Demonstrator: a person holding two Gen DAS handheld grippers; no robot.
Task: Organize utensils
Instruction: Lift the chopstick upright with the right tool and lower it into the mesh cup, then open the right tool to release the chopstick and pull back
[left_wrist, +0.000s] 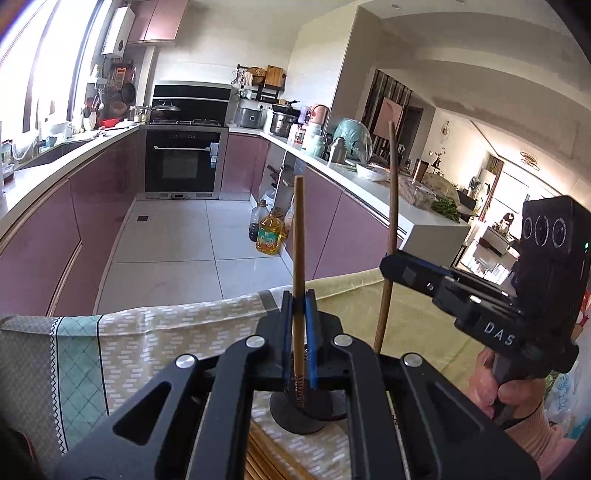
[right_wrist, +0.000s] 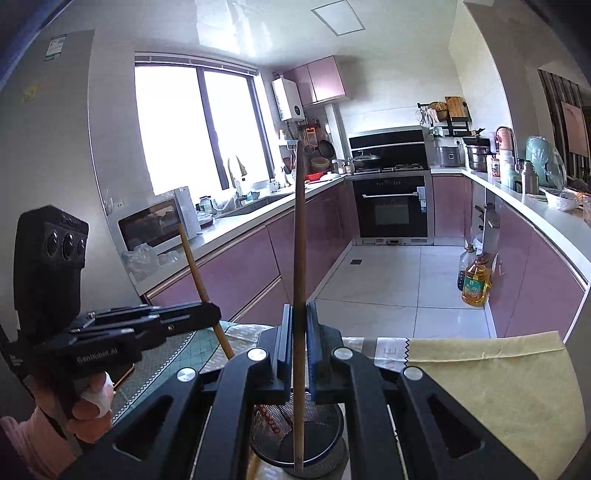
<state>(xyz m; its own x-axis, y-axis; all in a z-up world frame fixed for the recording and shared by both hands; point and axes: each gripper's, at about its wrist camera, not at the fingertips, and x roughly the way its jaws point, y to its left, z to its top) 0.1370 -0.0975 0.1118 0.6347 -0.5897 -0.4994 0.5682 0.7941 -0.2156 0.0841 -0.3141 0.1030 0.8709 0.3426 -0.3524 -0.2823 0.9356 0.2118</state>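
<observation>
The bench (left_wrist: 424, 314) is spread with cloths: a patterned one (left_wrist: 147, 332) on the left, a plain yellow one (right_wrist: 498, 387) on the right. On it stands a black mesh holder (right_wrist: 299, 439), just below both grippers.

The left gripper (left_wrist: 300, 306) has its jaws closed on a wooden chopstick (left_wrist: 298, 258), held upright, its lower end hanging over the holder's mouth. The right gripper (right_wrist: 300, 317) has its jaws closed on a second chopstick (right_wrist: 300, 258), also upright, whose lower end reaches down into the holder; whether it touches the bottom cannot be told.

Each chopstick looks light, stiff and smooth, so it could swivel or slip between flat pads. Both are taken low on the shaft, which leaves a long free end above; a hold nearer the middle would likely steady them, though the low hold suits dropping them tip-first into the holder.

The left wrist view shows the right gripper from the side, with the hand (left_wrist: 509, 391) under it, and its chopstick leaning slightly. It also shows more chopsticks (left_wrist: 266, 458) lying flat on the bench near the holder. The right wrist view alone looks down into the holder, where a reddish patterned chopstick end (right_wrist: 271, 421) already leans, and shows the left gripper from the side with the hand below it.
</observation>
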